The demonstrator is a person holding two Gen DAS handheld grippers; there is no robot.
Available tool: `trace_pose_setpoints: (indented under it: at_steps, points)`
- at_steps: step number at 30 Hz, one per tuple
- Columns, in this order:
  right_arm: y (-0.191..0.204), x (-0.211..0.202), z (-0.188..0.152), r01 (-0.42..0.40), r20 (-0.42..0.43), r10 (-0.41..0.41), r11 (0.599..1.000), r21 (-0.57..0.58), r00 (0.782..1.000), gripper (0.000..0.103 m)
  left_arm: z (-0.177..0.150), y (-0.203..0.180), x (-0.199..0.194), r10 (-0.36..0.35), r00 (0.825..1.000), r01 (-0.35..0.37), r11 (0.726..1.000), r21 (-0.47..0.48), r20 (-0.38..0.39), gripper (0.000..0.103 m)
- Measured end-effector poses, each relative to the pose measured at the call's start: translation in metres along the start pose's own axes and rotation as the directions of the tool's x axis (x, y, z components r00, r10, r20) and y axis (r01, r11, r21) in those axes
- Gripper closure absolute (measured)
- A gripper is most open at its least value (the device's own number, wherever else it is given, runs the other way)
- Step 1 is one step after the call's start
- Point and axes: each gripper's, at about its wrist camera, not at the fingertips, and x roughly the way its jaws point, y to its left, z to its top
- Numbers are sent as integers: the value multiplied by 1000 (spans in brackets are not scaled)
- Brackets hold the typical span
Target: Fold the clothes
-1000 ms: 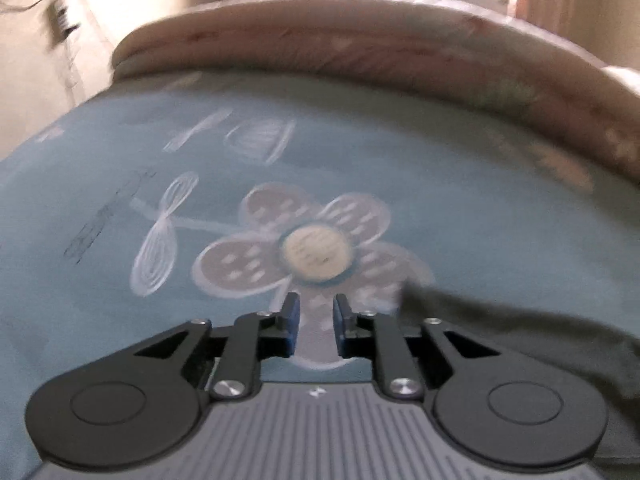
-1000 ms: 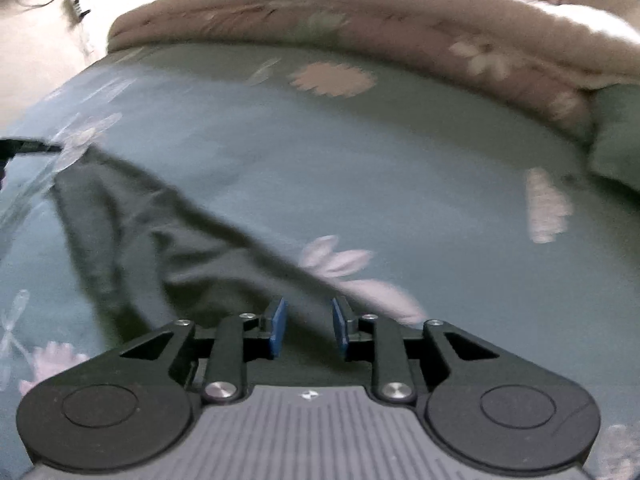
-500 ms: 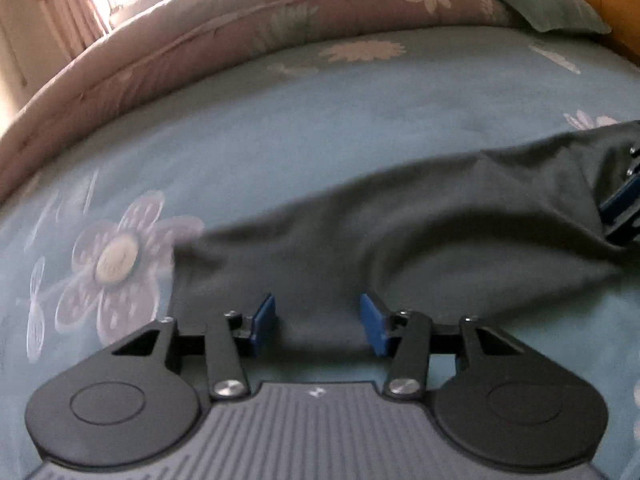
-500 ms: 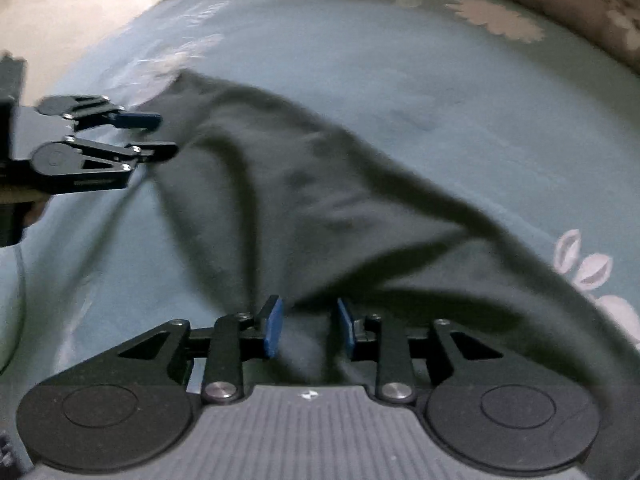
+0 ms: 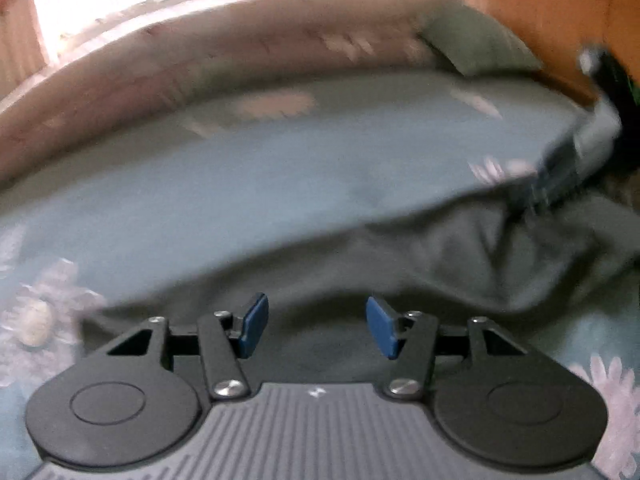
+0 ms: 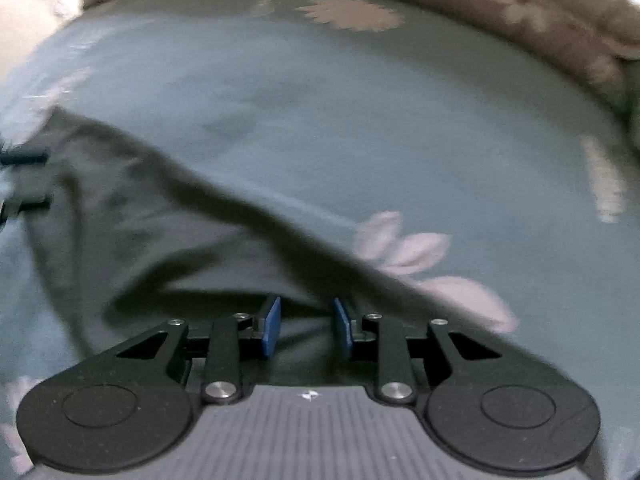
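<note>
A dark grey garment (image 5: 460, 256) lies stretched across the blue flowered bedsheet (image 5: 280, 168). My left gripper (image 5: 318, 326) hovers open just over the garment's near end, its blue pads wide apart with nothing between them. At the garment's far right end is my right gripper (image 5: 560, 176), blurred, with creases running toward it. In the right wrist view the right gripper (image 6: 307, 327) has a bunched fold of the garment (image 6: 160, 232) between its pads. The left gripper (image 6: 28, 178) shows at the left edge beside the cloth's other end.
A rolled pinkish flowered quilt (image 5: 240, 60) runs along the back of the bed. A green pillow (image 5: 476, 44) lies at the back right by a wooden headboard (image 5: 560, 8). A bright window sits behind the quilt.
The left gripper's pads have spread wider, and its view has swung right along the garment. The right gripper has stayed on its end of the cloth while turning.
</note>
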Motion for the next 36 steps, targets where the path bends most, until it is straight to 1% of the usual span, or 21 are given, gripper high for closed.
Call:
trace_pose_setpoints:
  at_steps: [1,2,4,6,8,10,13,14,16,18,19,21,24,27,28,30,31,32,33,34,36]
  points:
    - [-2,-4,-2,39,0,-39,999,-9,999,69,0,-4,1,-9,1000,9,1000,15,-12,46]
    - [-5,-12,-6,51,-3,-51,998,-25,999,69,0,-8,2,-18,1000,18,999,30,-24,46]
    - [-7,-27,-16,24,-15,-25,999,-41,1000,68,0,-16,4,-34,998,37,998,59,-48,44]
    - [-7,-45,-30,-64,-52,60,995,-72,997,68,0,-23,7,-51,996,57,995,87,-73,44]
    - [4,-56,-43,-163,-101,152,980,-112,983,67,-1,-31,9,-66,993,77,990,115,-98,44]
    - [15,-57,-52,-202,-136,184,970,-138,973,65,5,-39,10,-90,992,100,987,128,-84,43]
    - [26,-30,-54,-173,-170,151,978,-119,974,65,18,-52,26,-159,986,164,981,100,-55,42]
    - [25,-22,-57,-164,-176,146,982,-90,973,64,21,-56,32,-173,983,178,980,92,-56,42]
    - [25,-21,-64,-172,-156,162,984,-56,974,50,13,-59,38,-172,982,177,982,67,-84,42]
    - [34,-28,-76,-198,-182,179,976,-86,967,47,4,-60,37,-172,980,177,983,48,-104,37]
    - [38,-32,-82,-209,-196,186,973,-99,963,46,3,-60,33,-171,979,179,982,64,-110,35]
    - [41,-38,-86,-228,-224,199,967,-114,954,46,2,-62,25,-169,978,181,979,94,-123,34]
    - [37,-45,-67,-245,-168,228,965,-89,959,47,2,-63,15,-169,977,186,974,131,-129,34]
    - [38,-42,-46,-276,-108,268,959,-68,957,47,16,-61,18,-198,979,202,975,97,-45,34]
    - [40,-35,-41,-301,-108,294,952,-50,950,47,18,-61,24,-210,977,213,974,74,-45,34]
    - [46,-18,-45,-318,-151,313,948,-9,938,45,17,-59,38,-238,968,239,971,10,-78,34]
    - [49,-9,-47,-324,-173,321,946,12,931,41,11,-58,42,-243,965,242,970,-18,-97,35]
    - [51,-11,-52,-333,-155,329,943,2,931,37,5,-58,42,-247,963,245,969,-35,-111,33]
    - [51,-13,-57,-359,-173,356,933,15,918,35,1,-60,37,-249,962,247,968,-31,-112,32]
    - [50,-14,-61,-385,-195,384,922,31,903,35,-3,-60,33,-251,961,249,968,-31,-113,32]
    - [41,-24,-66,-370,-182,372,928,46,910,36,-7,-58,28,-253,961,249,967,-49,-116,32]
